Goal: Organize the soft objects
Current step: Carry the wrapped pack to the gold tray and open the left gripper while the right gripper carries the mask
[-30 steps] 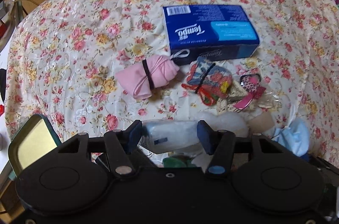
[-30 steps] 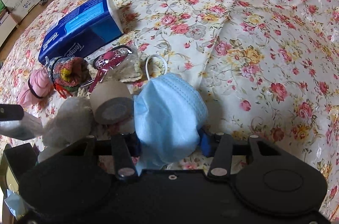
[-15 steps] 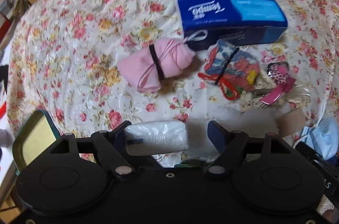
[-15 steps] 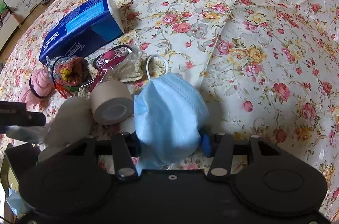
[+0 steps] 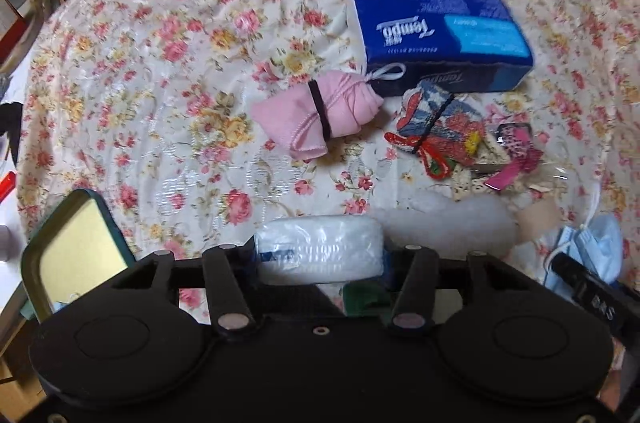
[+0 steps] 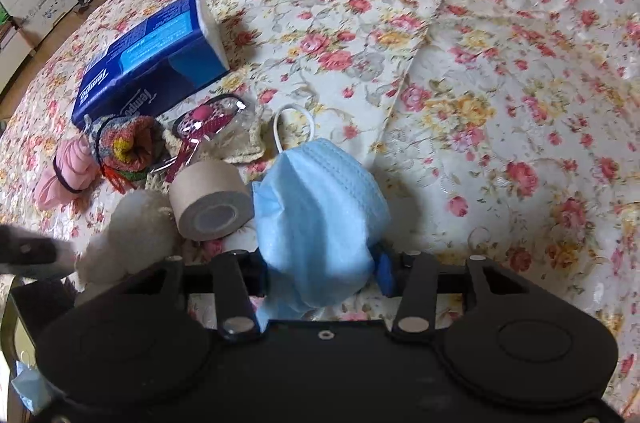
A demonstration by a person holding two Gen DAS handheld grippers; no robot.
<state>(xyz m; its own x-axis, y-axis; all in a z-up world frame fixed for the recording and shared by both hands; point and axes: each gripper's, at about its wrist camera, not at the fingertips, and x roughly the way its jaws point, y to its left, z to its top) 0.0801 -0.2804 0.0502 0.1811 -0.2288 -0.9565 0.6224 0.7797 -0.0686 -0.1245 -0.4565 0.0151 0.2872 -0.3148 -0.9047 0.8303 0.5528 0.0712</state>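
My left gripper [image 5: 318, 257] is closing its jaws on a white plastic-wrapped tissue pack [image 5: 320, 249], and both pads touch the pack's ends, low over the floral bedspread [image 5: 160, 83]. In the right wrist view my right gripper [image 6: 320, 269] is closing with a crumpled blue face mask [image 6: 316, 203] pinched between its pads. A pink cloth roll [image 5: 320, 111], a knitted multicolour roll [image 5: 440, 127] and a white fluffy lump [image 5: 448, 223] lie ahead of the left gripper. A beige tape roll [image 6: 208, 203] rests just left of the mask.
A blue Tempo tissue box [image 5: 440, 35] lies behind the rolls. A pink hair clip in a clear bag [image 5: 516, 151] sits to the right of them. A green-rimmed tin [image 5: 72, 247] stands at the bed's near left edge. Furniture and floor lie beyond the bed.
The left jaws opened wide half a second ago, with the white pack against one finger, and have come back together on it. The right gripper and mask kept still.
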